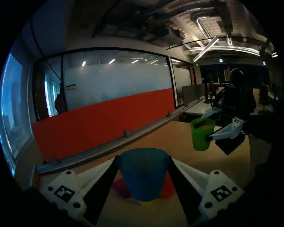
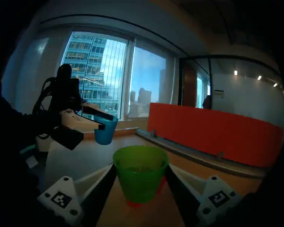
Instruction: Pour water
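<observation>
In the left gripper view a blue plastic cup [image 1: 143,173] stands upright between my left gripper's [image 1: 143,178] two fingers, which are shut on its sides, above the wooden table [image 1: 172,140]. Farther off to the right, the right gripper [image 1: 210,137] holds a green cup [image 1: 201,134] upright in the air. In the right gripper view that green cup [image 2: 141,173] sits clamped in my right gripper [image 2: 141,178], something dark showing at its bottom. The left gripper [image 2: 98,128] with the blue cup [image 2: 105,130] hangs at the left, level with it.
Small round coloured things, pink [image 1: 121,188] and red [image 1: 167,188], lie on the table under the blue cup. An orange partition [image 1: 104,121] with a metal rail [image 1: 115,145] runs along the table's far edge. Large windows [image 2: 100,75] stand behind.
</observation>
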{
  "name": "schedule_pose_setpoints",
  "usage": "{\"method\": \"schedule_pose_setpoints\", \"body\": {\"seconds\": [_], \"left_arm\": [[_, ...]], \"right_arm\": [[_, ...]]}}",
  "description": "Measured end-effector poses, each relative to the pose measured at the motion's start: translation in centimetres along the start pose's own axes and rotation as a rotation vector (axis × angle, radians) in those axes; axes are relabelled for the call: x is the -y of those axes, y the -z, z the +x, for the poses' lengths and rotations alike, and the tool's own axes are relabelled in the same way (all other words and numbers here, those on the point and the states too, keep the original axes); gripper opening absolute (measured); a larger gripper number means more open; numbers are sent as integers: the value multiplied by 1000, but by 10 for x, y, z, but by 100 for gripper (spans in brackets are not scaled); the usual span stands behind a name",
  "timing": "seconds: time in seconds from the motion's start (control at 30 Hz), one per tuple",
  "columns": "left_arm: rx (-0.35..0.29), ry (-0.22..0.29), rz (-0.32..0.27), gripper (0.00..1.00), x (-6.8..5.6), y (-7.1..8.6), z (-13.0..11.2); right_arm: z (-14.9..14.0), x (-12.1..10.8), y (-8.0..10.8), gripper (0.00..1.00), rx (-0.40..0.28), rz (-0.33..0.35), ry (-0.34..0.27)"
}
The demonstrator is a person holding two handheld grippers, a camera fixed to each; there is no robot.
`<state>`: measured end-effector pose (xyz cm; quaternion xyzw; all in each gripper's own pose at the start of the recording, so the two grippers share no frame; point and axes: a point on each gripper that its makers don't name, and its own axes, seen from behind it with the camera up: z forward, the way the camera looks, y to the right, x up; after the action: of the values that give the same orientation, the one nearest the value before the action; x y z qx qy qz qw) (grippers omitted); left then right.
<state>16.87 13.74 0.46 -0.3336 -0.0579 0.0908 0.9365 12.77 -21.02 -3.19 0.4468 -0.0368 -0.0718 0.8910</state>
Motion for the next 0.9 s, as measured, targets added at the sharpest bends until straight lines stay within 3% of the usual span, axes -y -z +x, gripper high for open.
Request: {"method": "schedule_pose_setpoints", "body": {"seconds": [0.3,0.9], "left_arm": [[96,-18,-15,89,-2,-11,-36],[330,-71,-102,89,-27,-21,-125]], "right_arm": [[-18,1,-3,89,62,15,-2],[-76,-9,-5,89,231,38,14]]}}
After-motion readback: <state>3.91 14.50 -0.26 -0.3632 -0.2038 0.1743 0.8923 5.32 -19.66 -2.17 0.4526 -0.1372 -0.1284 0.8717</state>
